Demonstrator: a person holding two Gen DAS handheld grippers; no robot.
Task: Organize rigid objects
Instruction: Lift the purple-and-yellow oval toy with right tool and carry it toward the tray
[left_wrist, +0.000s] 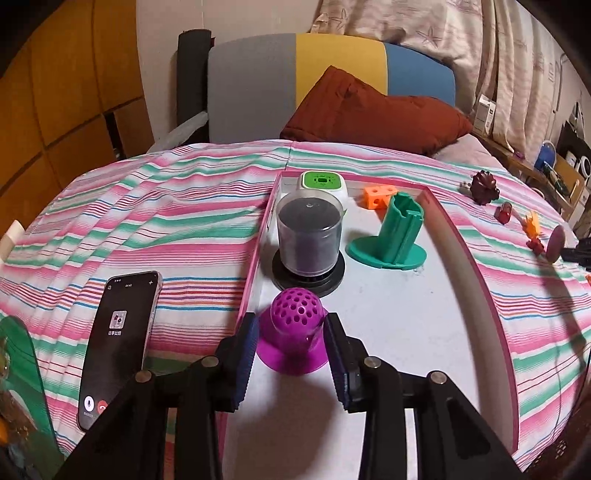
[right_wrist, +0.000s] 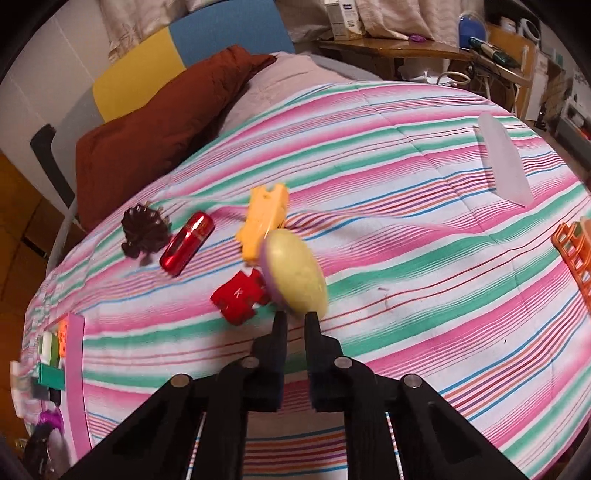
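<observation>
Five toys already sit in the pink-rimmed tray (left_wrist: 465, 236); left tongs (left_wrist: 291, 354) stand wide around the purple perforated ball toy (left_wrist: 293, 332), right tongs (right_wrist: 295, 317) pinch the yellow-green disc (right_wrist: 295, 273), others remaining beside it.

Perforated ball toy (left_wrist: 295, 328) in tray (left_wrist: 476, 266), cylinder container (left_wrist: 308, 236) behind it, phone (left_wrist: 118, 343) left.

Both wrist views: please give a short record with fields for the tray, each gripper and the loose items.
tray: pink-rimmed tray on striped bedspread
in tray: purple perforated ball, black canister, green holder, orange block
left gripper: open around the ball
right gripper: shut on yellow-green disc
loose: red capsule, red piece, phone
</observation>
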